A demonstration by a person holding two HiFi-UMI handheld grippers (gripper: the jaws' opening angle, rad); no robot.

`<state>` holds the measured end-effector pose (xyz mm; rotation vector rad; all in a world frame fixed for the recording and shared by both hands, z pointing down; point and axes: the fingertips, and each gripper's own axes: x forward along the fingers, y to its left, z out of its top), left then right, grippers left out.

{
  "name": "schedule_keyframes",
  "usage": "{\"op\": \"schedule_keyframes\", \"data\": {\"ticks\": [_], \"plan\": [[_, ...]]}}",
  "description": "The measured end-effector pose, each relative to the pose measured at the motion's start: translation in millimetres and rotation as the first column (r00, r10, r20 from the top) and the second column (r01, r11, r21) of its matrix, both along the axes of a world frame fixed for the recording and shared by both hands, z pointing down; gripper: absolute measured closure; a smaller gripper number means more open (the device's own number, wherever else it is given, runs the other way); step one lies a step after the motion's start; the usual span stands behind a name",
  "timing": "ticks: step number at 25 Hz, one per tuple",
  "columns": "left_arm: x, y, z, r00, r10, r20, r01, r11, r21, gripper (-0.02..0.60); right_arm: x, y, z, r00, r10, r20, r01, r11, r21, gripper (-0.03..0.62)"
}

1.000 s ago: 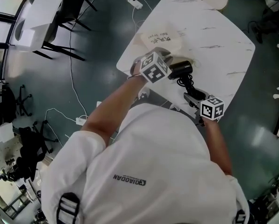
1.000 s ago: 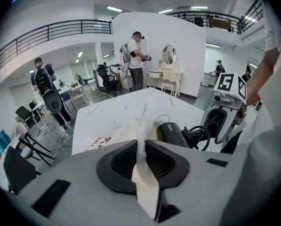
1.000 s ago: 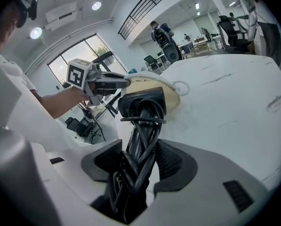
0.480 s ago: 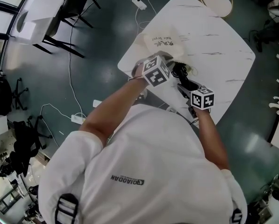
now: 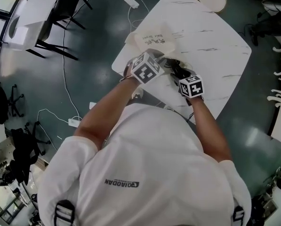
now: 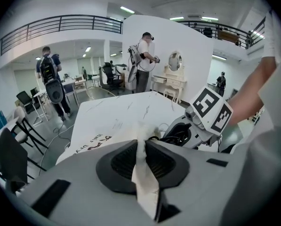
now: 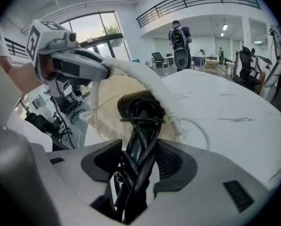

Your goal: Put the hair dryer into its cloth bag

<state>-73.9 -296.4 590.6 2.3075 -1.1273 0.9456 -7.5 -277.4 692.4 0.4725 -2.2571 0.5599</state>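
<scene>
**Two grips, two very different materials at the bag's mouth**

Both pairs of jaws are loaded. The left gripper (image 6: 141,147) is clenched on a thin fold of the cloth bag (image 7: 107,107), lifting its rim off the worktop (image 7: 225,102). The right gripper (image 7: 139,147) is clamped on the handle of the hair dryer (image 7: 139,108), with the black cord (image 7: 135,168) wound round that handle and caught between the pads too. The dryer is carried above the worktop near its left edge, beside the corner closest to the person. Its head is at the raised mouth of the bag, with cloth draped over the top. How far inside it sits I cannot tell.

The dryer looks rigid and fairly weighty, heavier at the head, so it will likely tend to droop nose-down from a handle grip. The smooth plastic and the rounded cord loops could roll under the pads. The handle, over the cord bundle, seems the sound place to hold, since that also stops the cord spilling out.

The bag is light, limp cloth with no shape of its own. Its mouth stays open only where the rim is pinched, so a hold at the hem suits it. The loose drawstring (image 7: 199,128) may snag.
</scene>
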Motion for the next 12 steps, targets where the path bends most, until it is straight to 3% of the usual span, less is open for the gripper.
{"op": "schedule_keyframes", "data": {"ticks": [8, 12], "plan": [[0, 1, 6, 0.998, -0.034, -0.06, 0.032, 0.999, -0.037, 0.509, -4, -8, 18, 0.999, -0.016, -0.032, 0.018, 0.999, 0.047, 0.353], [0, 4, 7, 0.998, -0.032, -0.052, 0.03, 0.998, -0.049, 0.509, 1, -9, 35, 0.989, -0.058, -0.136, 0.07, 0.994, 0.083, 0.347]]}}
